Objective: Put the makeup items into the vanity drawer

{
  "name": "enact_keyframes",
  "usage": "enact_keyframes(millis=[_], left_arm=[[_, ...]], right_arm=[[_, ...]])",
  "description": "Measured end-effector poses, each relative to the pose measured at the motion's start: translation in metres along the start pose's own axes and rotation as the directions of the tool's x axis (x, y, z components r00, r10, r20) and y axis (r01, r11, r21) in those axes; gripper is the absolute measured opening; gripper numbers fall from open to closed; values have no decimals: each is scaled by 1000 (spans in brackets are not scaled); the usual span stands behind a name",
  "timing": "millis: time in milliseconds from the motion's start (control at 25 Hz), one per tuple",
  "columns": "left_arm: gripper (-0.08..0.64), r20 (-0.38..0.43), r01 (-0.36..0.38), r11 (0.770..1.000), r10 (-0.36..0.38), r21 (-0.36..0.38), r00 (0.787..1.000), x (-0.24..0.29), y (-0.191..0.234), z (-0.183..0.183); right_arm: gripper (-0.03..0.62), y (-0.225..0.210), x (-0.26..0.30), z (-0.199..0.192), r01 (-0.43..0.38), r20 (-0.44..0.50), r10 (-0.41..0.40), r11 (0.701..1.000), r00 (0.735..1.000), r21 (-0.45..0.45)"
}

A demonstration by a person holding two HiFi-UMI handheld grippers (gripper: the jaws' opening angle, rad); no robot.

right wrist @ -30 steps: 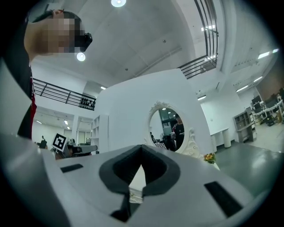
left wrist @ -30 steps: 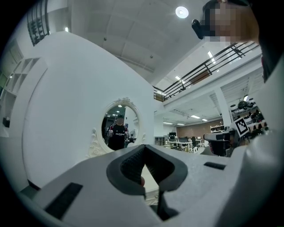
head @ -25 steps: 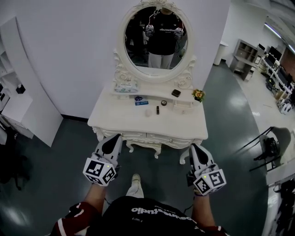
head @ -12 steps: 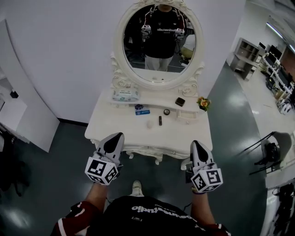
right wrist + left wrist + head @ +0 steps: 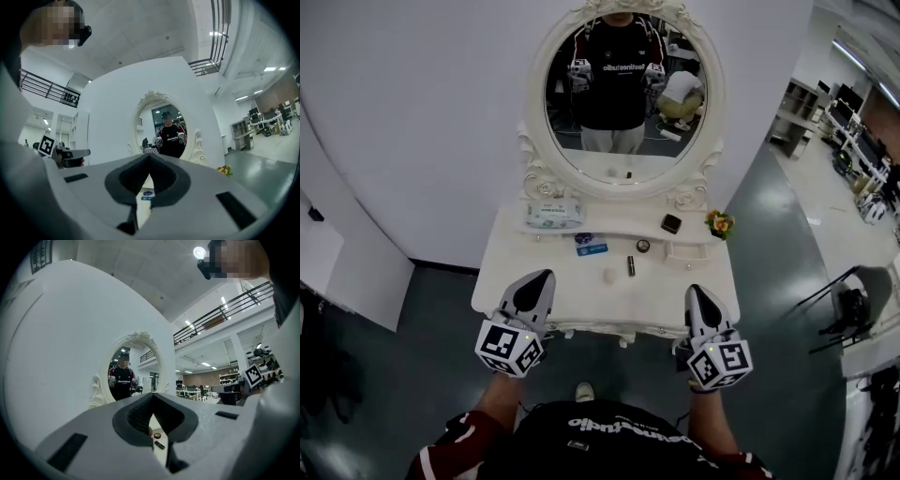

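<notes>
A white vanity table [image 5: 544, 286] with an oval mirror [image 5: 623, 94] stands in front of me. On its top lie a black lipstick [image 5: 631, 265], a round compact [image 5: 643, 246], a small pale item [image 5: 610, 276], two blue items [image 5: 589, 245] and a black box [image 5: 671, 224]. My left gripper [image 5: 536, 278] hovers over the table's front left edge, jaws shut and empty. My right gripper [image 5: 695, 292] is at the front right edge, shut too, with nothing held. The left gripper view shows the lipstick [image 5: 160, 445] and compact [image 5: 157, 435] past the shut tips [image 5: 152, 398]. The drawer front is hidden under the tabletop.
A tissue pack [image 5: 553, 217] lies at the back left and a small flower pot [image 5: 719, 223] at the back right, next to a white tray [image 5: 682, 251]. A white wall is behind the vanity. A dark chair [image 5: 848, 309] stands on the green floor to the right.
I have come closer to the vanity. Both grippers, earlier short of the table's front, now reach its front edge. Their jaws stay shut.
</notes>
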State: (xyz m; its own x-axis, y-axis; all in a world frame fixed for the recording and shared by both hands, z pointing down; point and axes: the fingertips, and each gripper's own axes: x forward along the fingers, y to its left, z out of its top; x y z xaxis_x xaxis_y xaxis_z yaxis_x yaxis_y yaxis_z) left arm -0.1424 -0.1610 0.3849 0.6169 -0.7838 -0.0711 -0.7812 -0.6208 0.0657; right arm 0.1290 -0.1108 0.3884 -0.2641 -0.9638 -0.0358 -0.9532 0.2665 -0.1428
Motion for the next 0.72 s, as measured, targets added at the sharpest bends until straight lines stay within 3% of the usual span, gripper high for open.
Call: enact_keyframes(millis=[360,720], left_arm=[[5,8,15,1000,-15,-23,1000,16,26,-6],[5,16,-7,999,7,-40,1000,36,37,-3]], right_arm=[[3,17,38,-7,-14,-31,13,999,999,-33],[5,5,74,-7,-52,-44,49,996,998,-68]])
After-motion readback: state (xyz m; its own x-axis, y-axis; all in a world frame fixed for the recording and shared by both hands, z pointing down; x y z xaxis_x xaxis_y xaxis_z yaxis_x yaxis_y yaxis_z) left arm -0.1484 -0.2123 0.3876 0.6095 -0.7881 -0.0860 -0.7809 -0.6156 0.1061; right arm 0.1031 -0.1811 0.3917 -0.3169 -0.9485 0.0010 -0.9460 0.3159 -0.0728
